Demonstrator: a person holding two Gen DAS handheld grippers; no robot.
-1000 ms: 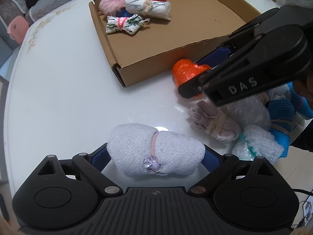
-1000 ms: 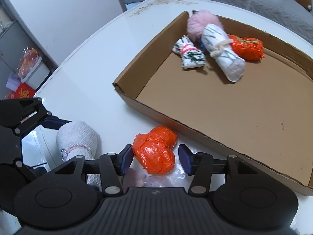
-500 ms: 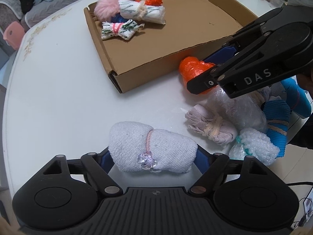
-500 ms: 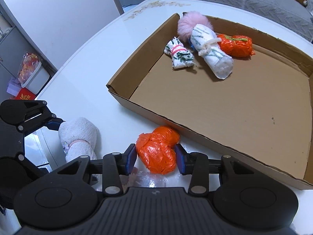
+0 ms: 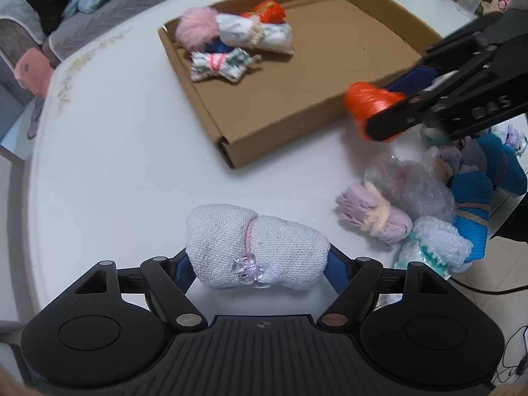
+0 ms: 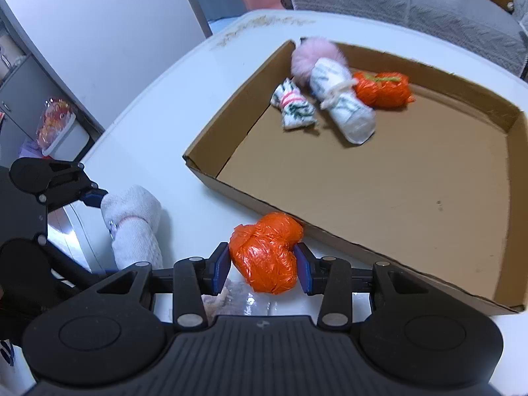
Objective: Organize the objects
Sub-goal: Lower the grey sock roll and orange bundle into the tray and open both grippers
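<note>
The left gripper holds a white knitted cloth bundle tied round the middle with a pink cord and a clear bead bow. Its blue pads sit against both ends of the bundle, and the jaws are closing on it, standing fairly wide because the bundle is long. The bundle lies crosswise between the fingers, and the white round table shows below it.

The right gripper has its jaws drawn in narrow and clamped on a crumpled orange plastic-wrapped bundle, one blue pad pressed to each side. Just ahead of this gripper runs the near wall of a shallow brown cardboard tray; the orange bundle's far end overlaps that wall in the picture, and I cannot tell whether they touch.

Farther ahead, in the tray's far corner, lie a fluffy pink pom-pom, a long white printed cloth roll tied with beige string, a small white leaf-print bundle tied with pink band and a second orange plastic bundle, all clustered close together. The rest of the tray floor is bare.

To the right of the left gripper, on the table, sits a heap of unsorted pieces: a pale mauve cloth roll with a peach tie, a clear bubble-wrap lump, a blue knitted roll bound with cord and a bubble-wrap bundle with teal trim.
</note>
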